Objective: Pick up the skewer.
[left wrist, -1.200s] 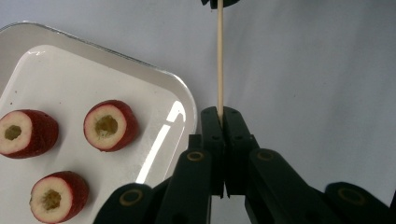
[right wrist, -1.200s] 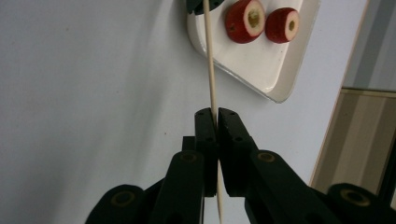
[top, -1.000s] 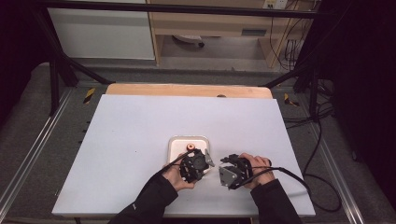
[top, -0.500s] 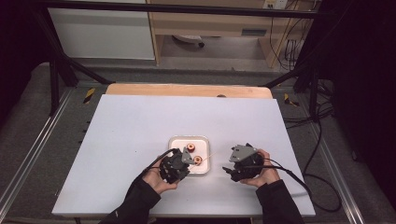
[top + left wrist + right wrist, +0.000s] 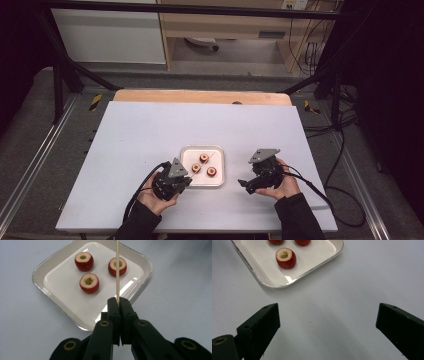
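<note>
On the white table (image 5: 150, 130), a small white tray (image 5: 219, 172) serves as the landmark: three cored red fruit pieces (image 5: 89, 283) lie inside it, well apart from one another, none threaded yet. Left of the tray, the left gripper (image 5: 119, 301) has its jaws clamped tight on a thin wooden skewer (image 5: 117, 270), which reaches out over the tray, its line passing across one piece. Right of the tray, the right gripper (image 5: 327, 315) hangs over bare table; its jaws have just been opening and now stand wide with nothing between them. By my reading, the skewer is picked up and ready, while all three pieces remain to be speared. No brand, label or writing is readable anywhere.
</note>
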`<action>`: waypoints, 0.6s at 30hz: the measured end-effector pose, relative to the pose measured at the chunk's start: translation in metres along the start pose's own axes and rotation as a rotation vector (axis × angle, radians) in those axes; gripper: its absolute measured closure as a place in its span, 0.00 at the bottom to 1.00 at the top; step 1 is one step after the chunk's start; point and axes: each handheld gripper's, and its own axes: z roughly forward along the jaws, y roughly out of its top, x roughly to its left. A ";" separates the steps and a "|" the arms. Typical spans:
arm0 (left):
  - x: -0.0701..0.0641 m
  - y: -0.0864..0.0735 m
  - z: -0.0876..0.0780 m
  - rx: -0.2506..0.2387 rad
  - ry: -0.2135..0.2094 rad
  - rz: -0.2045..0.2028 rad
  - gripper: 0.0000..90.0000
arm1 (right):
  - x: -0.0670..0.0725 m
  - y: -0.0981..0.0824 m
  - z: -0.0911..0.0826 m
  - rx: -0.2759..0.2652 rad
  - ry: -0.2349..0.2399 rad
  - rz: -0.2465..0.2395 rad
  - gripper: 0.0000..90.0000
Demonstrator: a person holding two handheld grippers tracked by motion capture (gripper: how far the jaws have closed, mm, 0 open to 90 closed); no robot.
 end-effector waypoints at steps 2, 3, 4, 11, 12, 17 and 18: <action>0.001 -0.005 -0.001 -0.021 0.006 -0.008 0.98 | 0.001 0.001 0.001 0.009 0.005 0.015 0.05; 0.002 -0.006 -0.002 -0.029 0.014 -0.013 0.98 | 0.001 0.002 0.002 0.016 0.003 0.018 0.05; 0.003 -0.008 -0.002 -0.036 0.016 -0.022 0.98 | 0.001 0.003 0.003 0.022 -0.001 0.024 0.04; 0.004 -0.015 -0.006 -0.091 0.043 -0.052 0.98 | 0.005 0.017 0.005 0.028 0.017 0.045 0.04; 0.004 -0.016 -0.007 -0.097 0.042 -0.054 0.98 | 0.006 0.020 0.006 0.030 0.017 0.049 0.03; 0.007 -0.021 -0.009 -0.107 0.041 -0.069 0.98 | 0.012 0.035 0.010 0.043 0.017 0.028 0.03; 0.008 -0.022 -0.009 -0.107 0.040 -0.072 0.98 | 0.014 0.037 0.012 0.049 0.016 0.029 0.03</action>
